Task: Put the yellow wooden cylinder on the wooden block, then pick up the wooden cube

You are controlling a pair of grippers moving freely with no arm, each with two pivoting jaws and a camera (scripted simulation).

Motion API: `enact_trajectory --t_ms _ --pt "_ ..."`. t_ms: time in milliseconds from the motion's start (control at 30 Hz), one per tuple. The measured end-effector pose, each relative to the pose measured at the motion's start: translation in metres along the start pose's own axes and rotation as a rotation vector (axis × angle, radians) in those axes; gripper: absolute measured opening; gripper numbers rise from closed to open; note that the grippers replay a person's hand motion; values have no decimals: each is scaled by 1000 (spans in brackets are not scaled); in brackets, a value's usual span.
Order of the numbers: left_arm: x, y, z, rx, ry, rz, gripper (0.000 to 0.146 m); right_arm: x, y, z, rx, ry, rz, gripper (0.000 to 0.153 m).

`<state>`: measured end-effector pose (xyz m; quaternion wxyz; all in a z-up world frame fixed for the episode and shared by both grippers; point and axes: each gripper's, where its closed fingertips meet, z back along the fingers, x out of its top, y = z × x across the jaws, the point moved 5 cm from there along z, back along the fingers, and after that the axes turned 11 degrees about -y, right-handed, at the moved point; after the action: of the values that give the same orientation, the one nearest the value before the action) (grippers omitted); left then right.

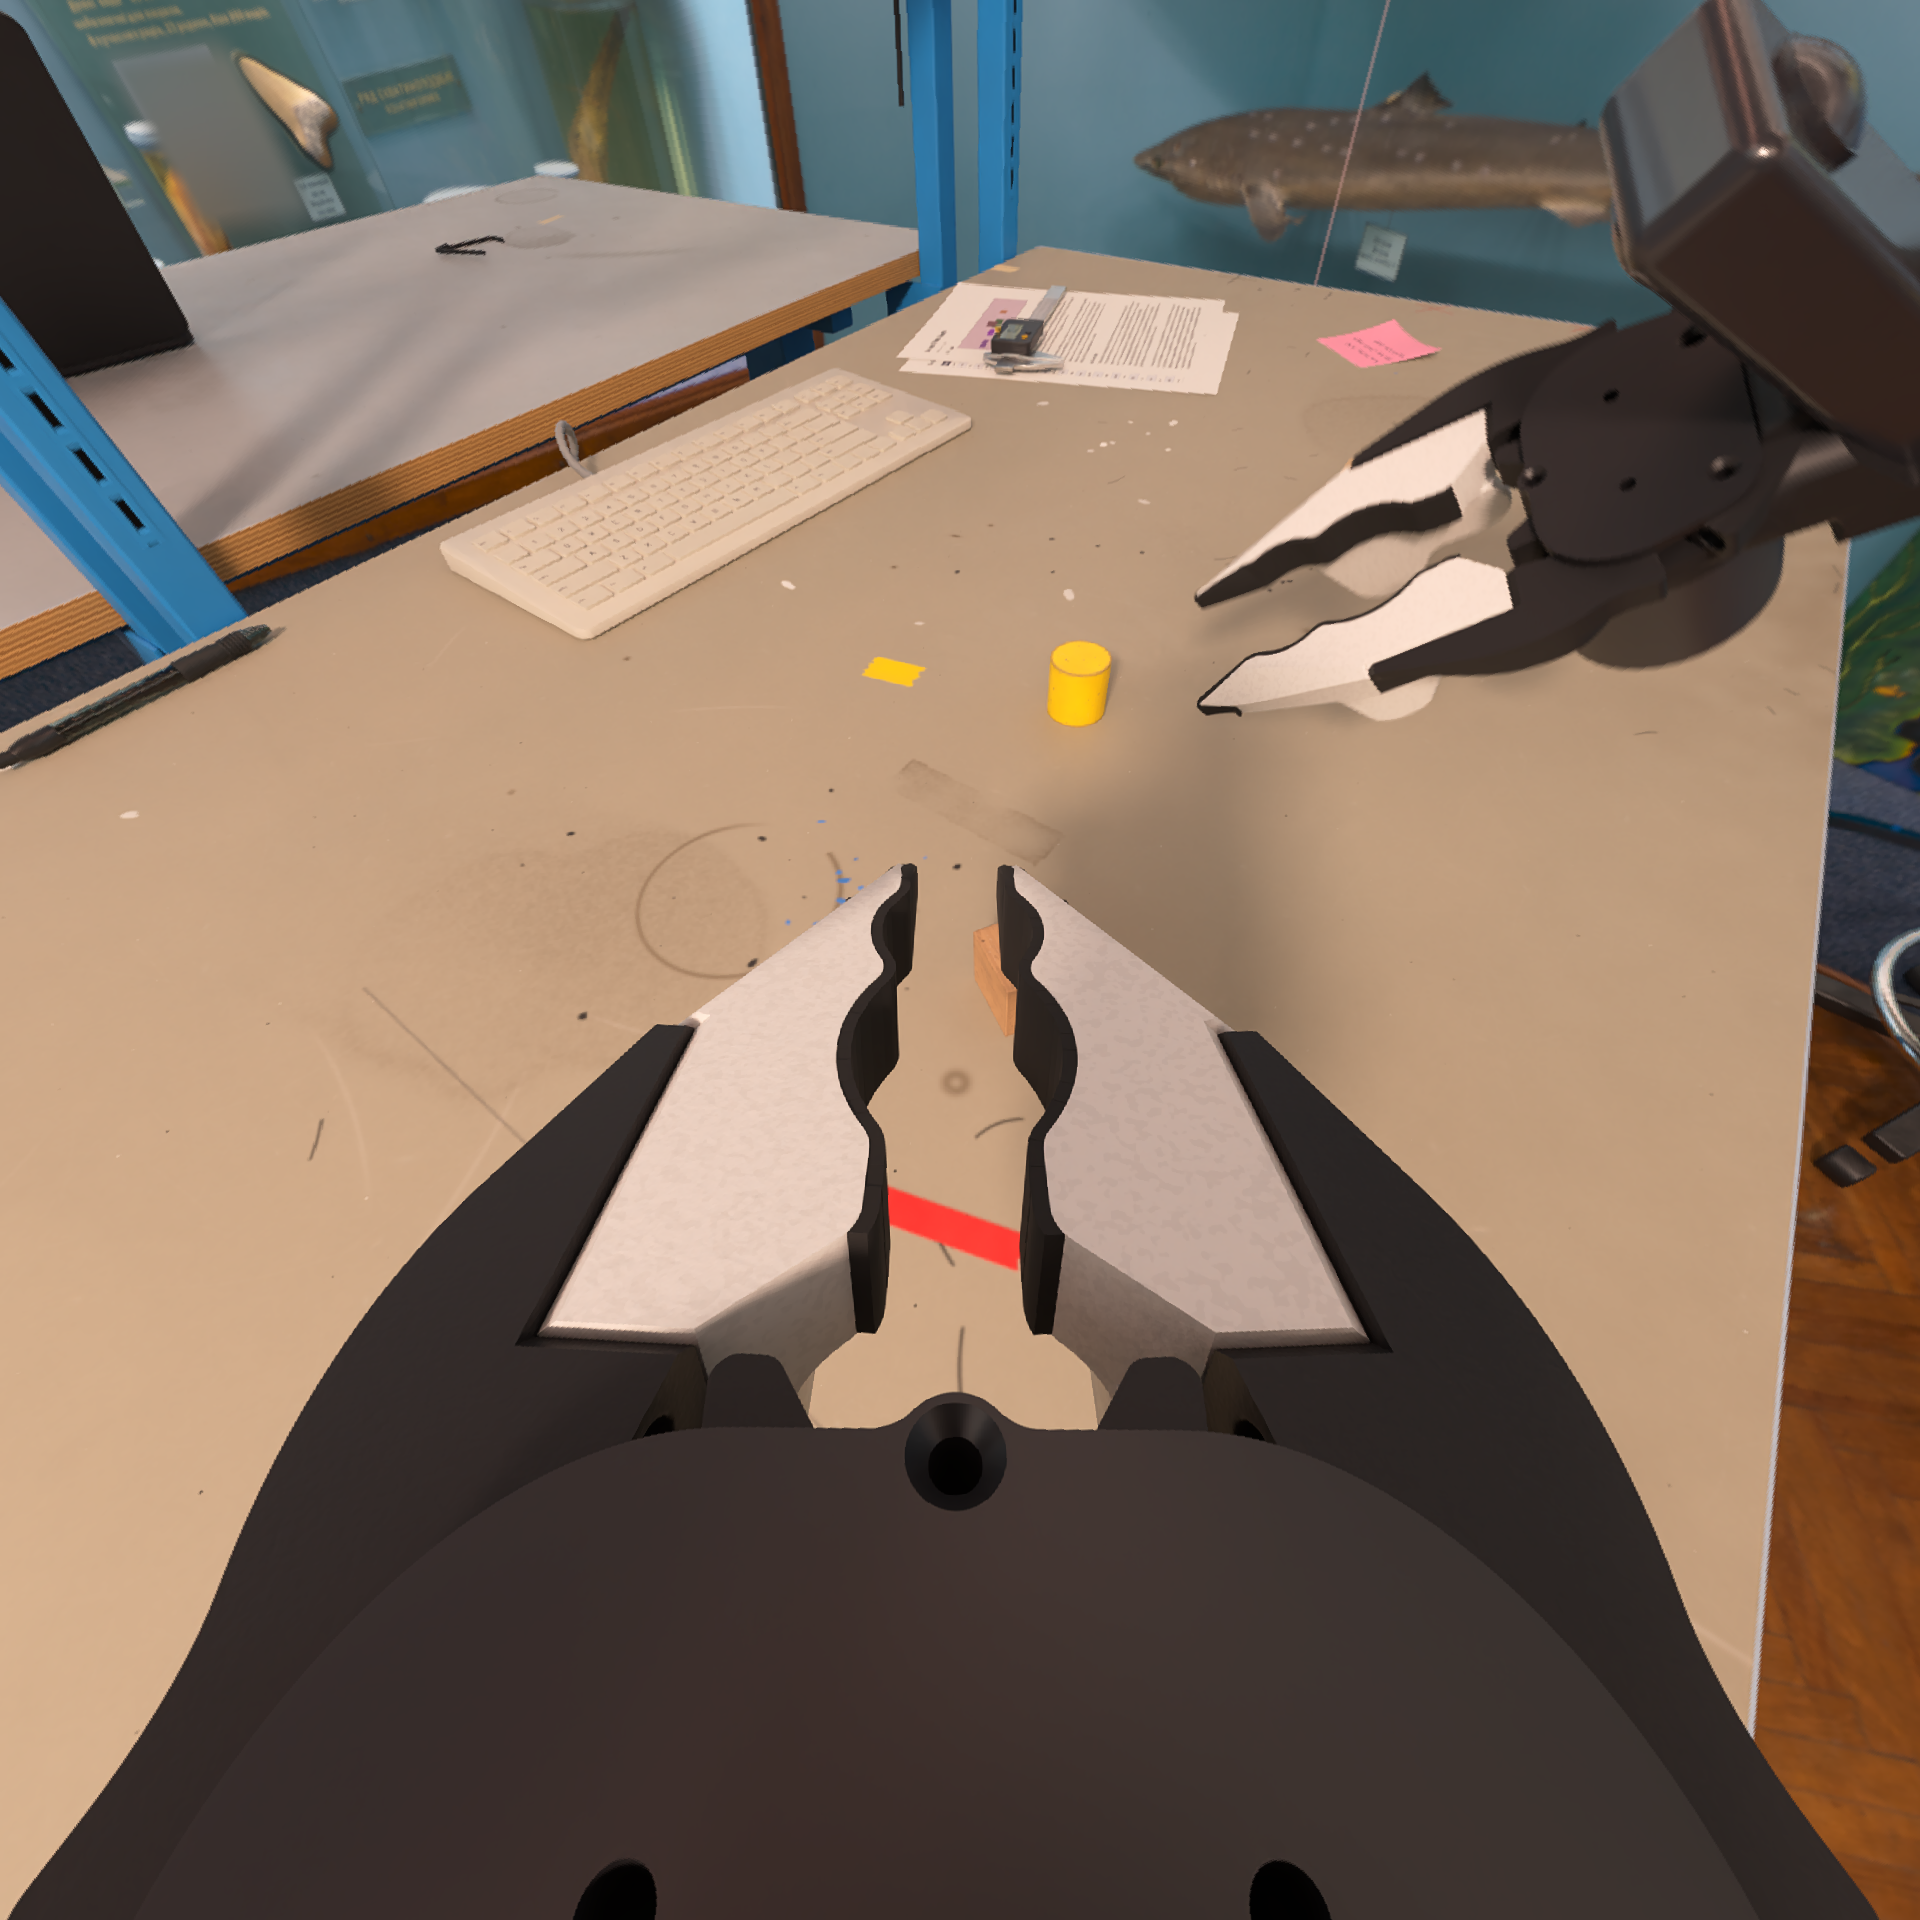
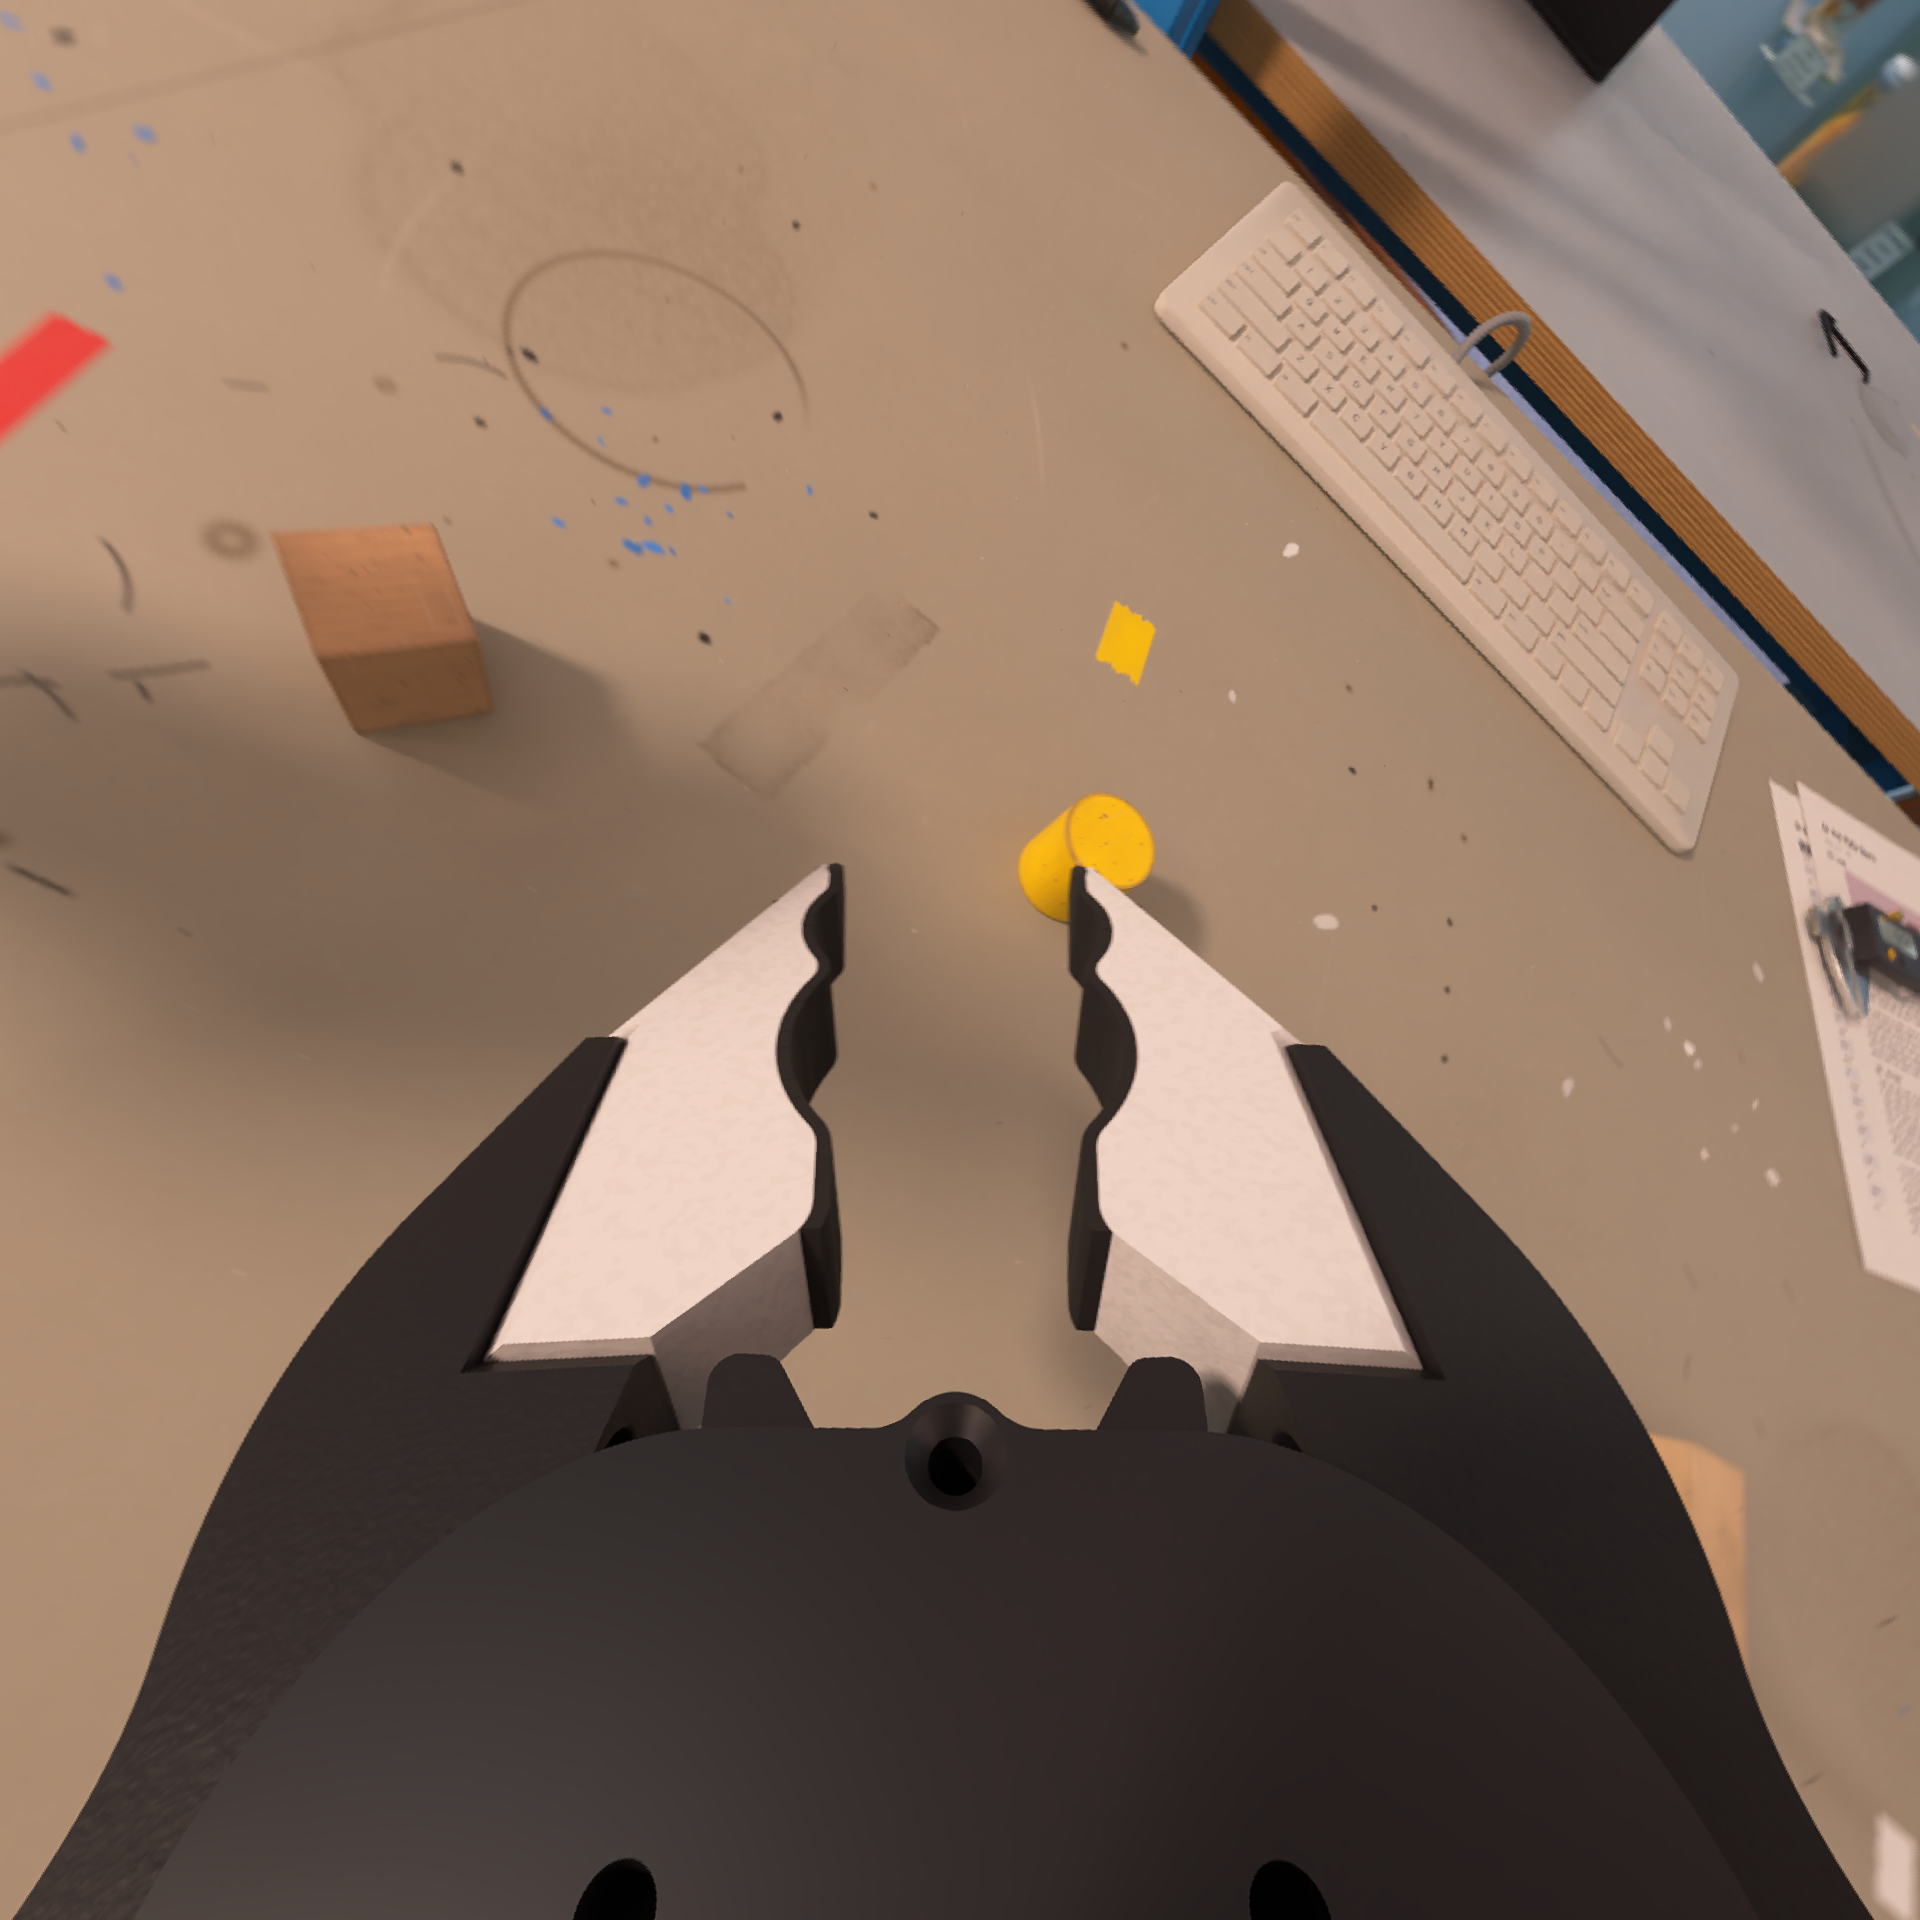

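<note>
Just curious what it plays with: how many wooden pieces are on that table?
3: a yellow cylinder just beyond the right gripper, a plain cube farther left, and seemingly a pale piece mostly hidden behind that gripper. More may be hidden.

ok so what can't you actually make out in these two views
- Wooden cube, left wrist view: mostly hidden behind the left tongs' right finger; only a sliver shows.
- Second wooden piece, right wrist view: largely covered by the right tongs' body, so its shape is unclear.
- Yellow wooden cylinder, right wrist view: lower edge covered by a fingertip; contact uncertain.
- Papers, right wrist view: cut off by the right edge.
</note>
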<state>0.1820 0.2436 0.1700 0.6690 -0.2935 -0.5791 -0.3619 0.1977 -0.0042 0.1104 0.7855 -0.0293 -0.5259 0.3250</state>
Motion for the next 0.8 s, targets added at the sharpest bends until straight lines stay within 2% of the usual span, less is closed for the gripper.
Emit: enact_trajectory --t_ms 167,300,467,533,633,800 --pt "-1 3 2 27 24 -45 15 -10 -41 -18 9 65 54 74" --pt "-1 8 5 42 17 -49 15 -12 -50 -38 232 42 137 84" --pt "-6 13 4 42 27 -17 15 -16 -61 -68 411 230 114 109" --pt "-7 15 4 50 33 -27 15 -14 -64 -78 468 260 126 108" --pt "-8 17 4 58 28 -28 15 -12 -66 -89 559 313 139 98" --pt "-14 19 0 56 47 -15 15 -17 -64 -106 595 447 187 96"
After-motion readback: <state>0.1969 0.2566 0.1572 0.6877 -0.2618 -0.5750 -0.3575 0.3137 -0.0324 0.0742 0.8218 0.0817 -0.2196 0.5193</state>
